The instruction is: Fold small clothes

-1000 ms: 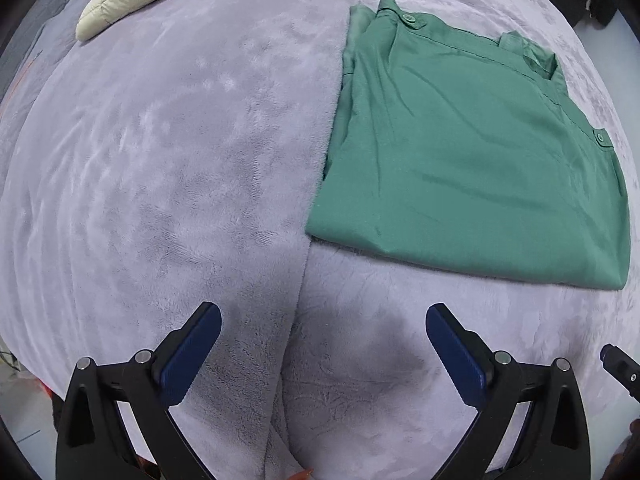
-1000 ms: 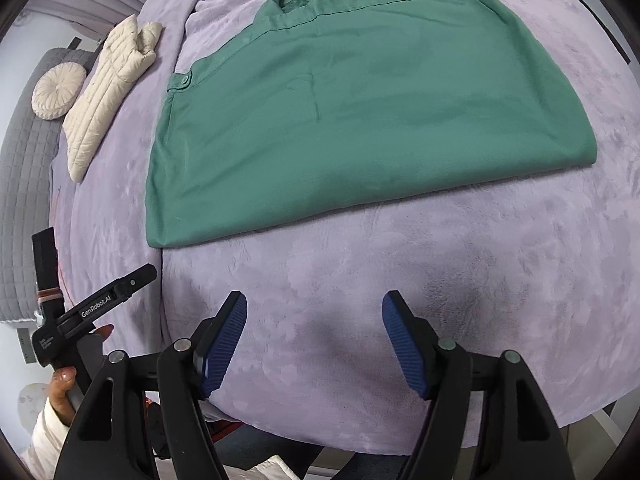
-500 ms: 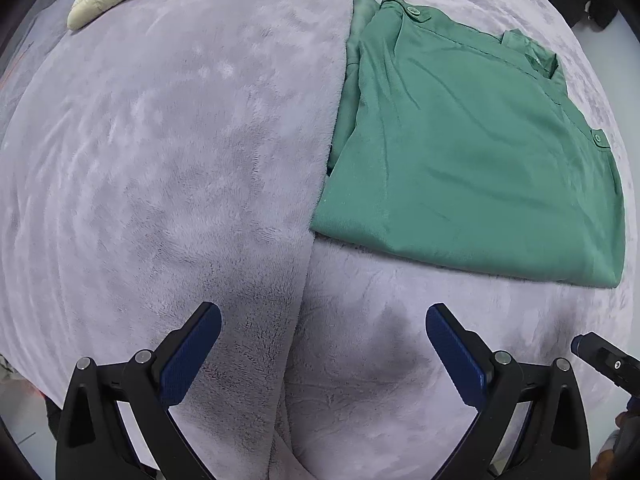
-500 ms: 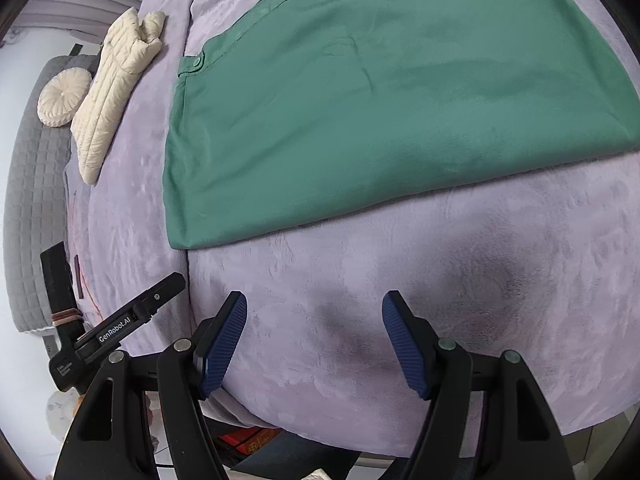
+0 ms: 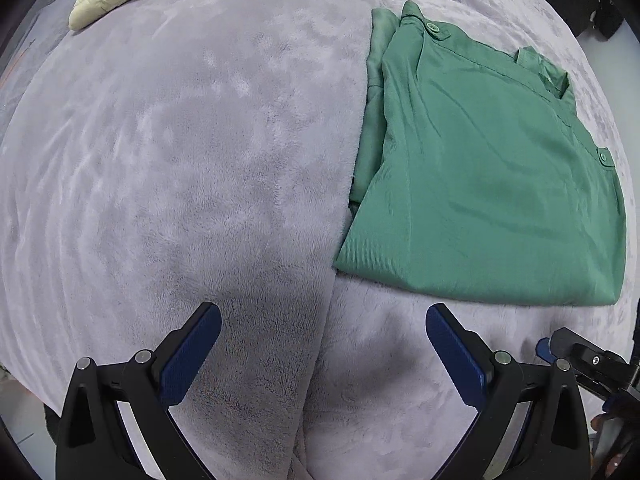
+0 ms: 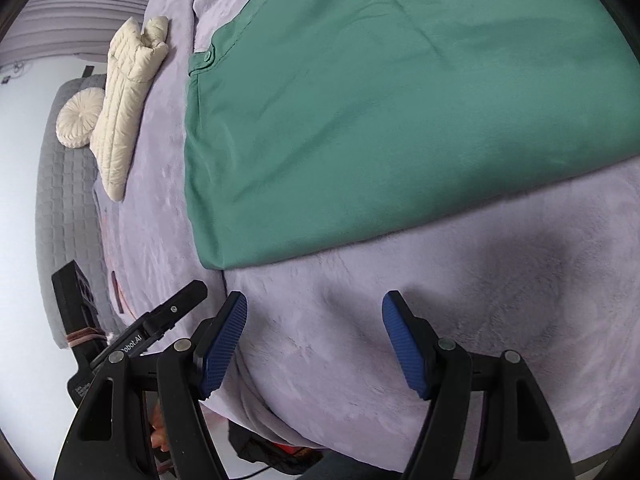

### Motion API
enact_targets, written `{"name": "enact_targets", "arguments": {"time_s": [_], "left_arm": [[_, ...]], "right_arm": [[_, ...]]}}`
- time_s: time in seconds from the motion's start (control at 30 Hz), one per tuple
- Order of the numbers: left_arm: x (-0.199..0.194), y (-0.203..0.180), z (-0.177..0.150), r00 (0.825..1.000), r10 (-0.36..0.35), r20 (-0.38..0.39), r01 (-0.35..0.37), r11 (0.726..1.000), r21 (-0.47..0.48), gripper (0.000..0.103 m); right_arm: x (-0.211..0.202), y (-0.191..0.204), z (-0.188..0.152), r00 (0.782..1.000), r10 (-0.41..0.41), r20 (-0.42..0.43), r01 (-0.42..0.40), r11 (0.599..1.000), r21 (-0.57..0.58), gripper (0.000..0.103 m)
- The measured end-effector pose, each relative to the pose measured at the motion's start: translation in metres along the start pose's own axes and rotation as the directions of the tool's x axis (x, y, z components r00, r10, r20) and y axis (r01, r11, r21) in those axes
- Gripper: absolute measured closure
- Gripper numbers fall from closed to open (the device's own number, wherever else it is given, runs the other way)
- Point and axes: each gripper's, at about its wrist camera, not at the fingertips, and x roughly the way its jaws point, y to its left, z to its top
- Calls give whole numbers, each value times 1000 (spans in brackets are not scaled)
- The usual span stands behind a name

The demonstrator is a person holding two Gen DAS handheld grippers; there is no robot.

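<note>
- left wrist view shows the largest thing first: a bed (image 5: 168, 168) under a plush lilac blanket, its seam running from the near edge up toward the garment; the soft, broad surface serves as the folding area.
- green garment (image 5: 488, 184) lies flat on the blanket, right of the seam and ahead of both tools; it looks already folded at least once, with buttoned tabs along its far side and a layer tucked under its left edge, so the near hem is likely the edge to take next.
- cream quilted jacket (image 6: 128, 92) lies well apart at the far left, beside a round cushion (image 6: 78, 118) on a grey quilted piece, out of the way.
- left gripper (image 5: 323, 354) hovers over bare blanket just short of the near left corner, jaws wide and empty.
- right gripper (image 6: 315, 342) hovers near the same hem, jaws wide and holding nothing, probably set to pinch the edge.
</note>
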Motion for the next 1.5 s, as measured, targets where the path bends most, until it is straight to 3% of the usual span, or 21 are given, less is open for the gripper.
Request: {"name": "enact_targets", "arguments": {"time_s": [0.23, 0.43, 0.47, 0.5, 0.53, 0.57, 0.8, 0.93, 1.0, 1.03, 1.1, 1.17, 1.23, 1.3, 1.33, 1.37, 1.4, 1.5], "left_arm": [[2, 21, 39, 992, -125, 10, 126, 990, -60, 0], [19, 29, 51, 968, -249, 6, 248, 963, -109, 0], [21, 27, 50, 964, -265, 5, 264, 958, -110, 0], [22, 26, 52, 962, -273, 4, 272, 956, -110, 0], [24, 23, 54, 961, -275, 3, 274, 955, -112, 0], [26, 18, 57, 958, -285, 2, 284, 952, -115, 0], [48, 2, 97, 894, -447, -38, 438, 888, -140, 0], [64, -16, 124, 845, -530, -64, 516, 841, -163, 0], [68, -29, 133, 831, -552, -76, 539, 830, -143, 0], [69, -37, 136, 831, -550, -83, 538, 833, -126, 0], [72, -55, 142, 862, -498, -92, 492, 867, -81, 3], [74, -68, 143, 911, -402, -91, 402, 915, -16, 46], [76, -75, 143, 932, -351, -94, 354, 935, 19, 59], [76, -78, 143, 940, -332, -83, 335, 941, 36, 62], [76, -78, 143, 942, -324, -82, 328, 944, 38, 62], [76, -78, 143, 945, -317, -83, 321, 946, 37, 62], [76, -78, 143, 946, -312, -84, 315, 948, 37, 62], [76, -78, 142, 951, -298, -82, 302, 953, 34, 62]], "right_arm": [[45, -5, 18, 981, 195, 20, -196, 970, 143, 29], [59, -10, 29, 945, 311, 100, -326, 915, 239, 28], [61, -12, 31, 935, 337, 112, -355, 898, 259, 39], [61, -12, 32, 927, 355, 119, -374, 889, 266, 57], [60, -10, 35, 926, 359, 115, -377, 889, 258, 93], [57, -8, 37, 922, 369, 115, -386, 892, 235, 93], [13, 20, 50, 890, 435, 139, -443, 896, 33, 93], [0, 25, 52, 891, 434, 133, -435, 900, -21, 93], [0, 24, 52, 894, 432, 120, -431, 902, -30, 93], [0, 23, 51, 896, 429, 113, -429, 903, -30, 93], [4, 19, 48, 908, 410, 87, -409, 912, -29, 93], [5, 16, 41, 933, 359, 28, -358, 933, -48, 92], [3, 14, 32, 960, 276, -48, -279, 955, -102, 88], [-9, 10, 22, 973, 208, -101, -223, 961, -166, 80], [-17, 6, 19, 976, 191, -109, -209, 960, -188, 70], [-27, 2, 19, 980, 172, -101, -190, 960, -206, 53], [-40, -1, 21, 987, 145, -76, -159, 961, -225, 47], [-76, -11, 42, 994, 72, 83, -49, 967, -251, 52]]}}
